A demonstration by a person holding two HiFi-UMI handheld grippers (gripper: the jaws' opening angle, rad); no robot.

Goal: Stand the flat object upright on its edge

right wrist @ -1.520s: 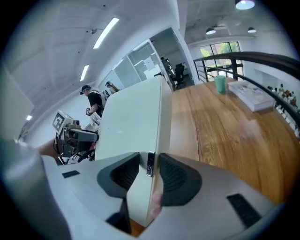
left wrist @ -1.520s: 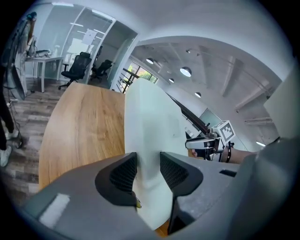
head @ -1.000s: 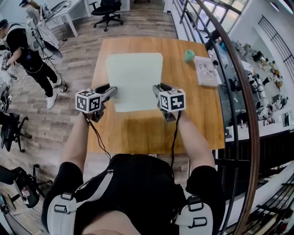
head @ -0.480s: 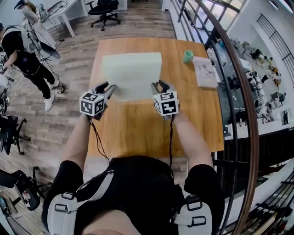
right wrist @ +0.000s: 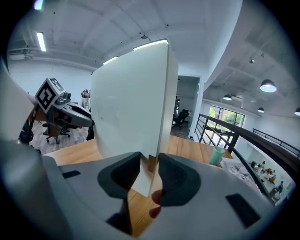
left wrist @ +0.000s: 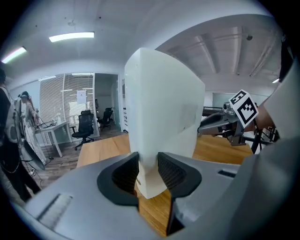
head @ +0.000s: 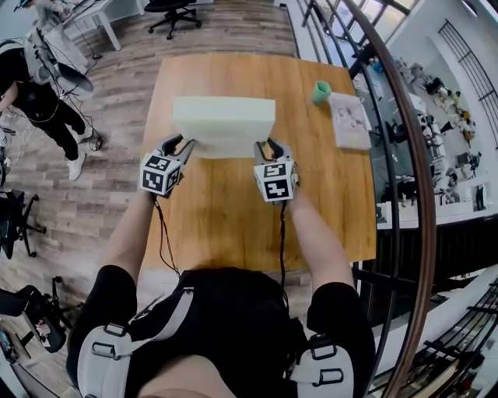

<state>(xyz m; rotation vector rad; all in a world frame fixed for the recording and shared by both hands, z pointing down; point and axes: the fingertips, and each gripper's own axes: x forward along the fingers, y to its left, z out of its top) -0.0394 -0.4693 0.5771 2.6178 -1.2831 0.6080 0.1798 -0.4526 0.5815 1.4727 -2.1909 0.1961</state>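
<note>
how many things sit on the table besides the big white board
2: a green cup at the far right of the table, and a printed booklet just right of it. The white board could hide something small behind it.

1. A wooden tabletop [head: 226, 210] fills the middle.
2. A green cup [head: 320, 92] stands near its far right corner, just beside a printed booklet [head: 348, 120].
3. A black office chair [head: 173, 9] and a person [head: 31, 97] are on the plank floor.
</note>
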